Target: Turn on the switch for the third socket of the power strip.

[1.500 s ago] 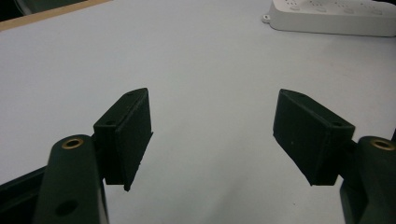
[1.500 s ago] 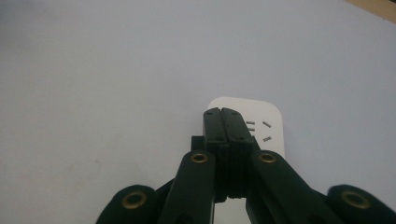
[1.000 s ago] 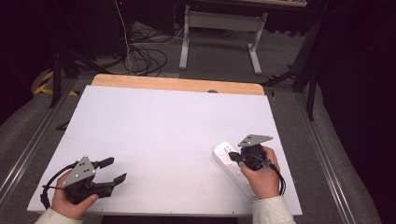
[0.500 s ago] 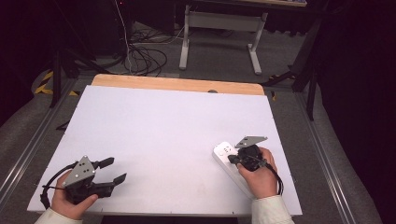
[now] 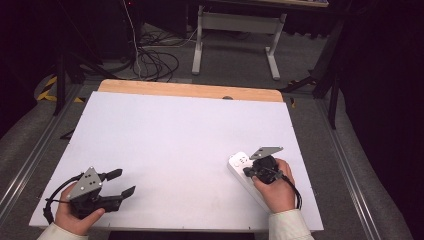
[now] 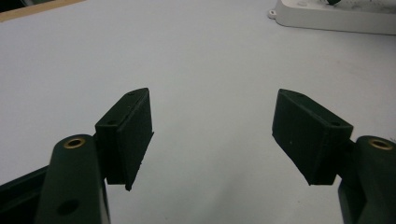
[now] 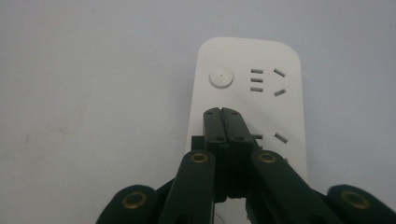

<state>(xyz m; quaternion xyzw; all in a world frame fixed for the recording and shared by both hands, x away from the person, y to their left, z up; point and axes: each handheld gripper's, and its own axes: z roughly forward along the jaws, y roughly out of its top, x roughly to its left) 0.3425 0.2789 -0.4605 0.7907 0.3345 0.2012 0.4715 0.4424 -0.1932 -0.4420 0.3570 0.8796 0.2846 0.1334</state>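
Note:
A white power strip (image 5: 238, 162) lies flat at the table's right front; its round button (image 7: 221, 77) and socket slots face up. My right gripper (image 5: 249, 172) is directly over the strip (image 7: 247, 60), shut, its jaws pressed together with nothing between them. Its tips (image 7: 222, 112) end just short of the button. Whether they touch the strip I cannot tell. My left gripper (image 5: 123, 182) rests at the front left, open and empty, its jaws (image 6: 212, 135) spread wide over bare table. The strip's end (image 6: 327, 18) appears far off in the left gripper view.
The white board (image 5: 165, 140) covers the table, with a wooden strip (image 5: 185, 90) along its far edge. Beyond it on the floor are cables (image 5: 150, 60) and a desk frame (image 5: 235, 30). Dark stands flank both sides.
My right gripper has edged slightly left over the power strip. The strip and my left gripper have stayed where they were.

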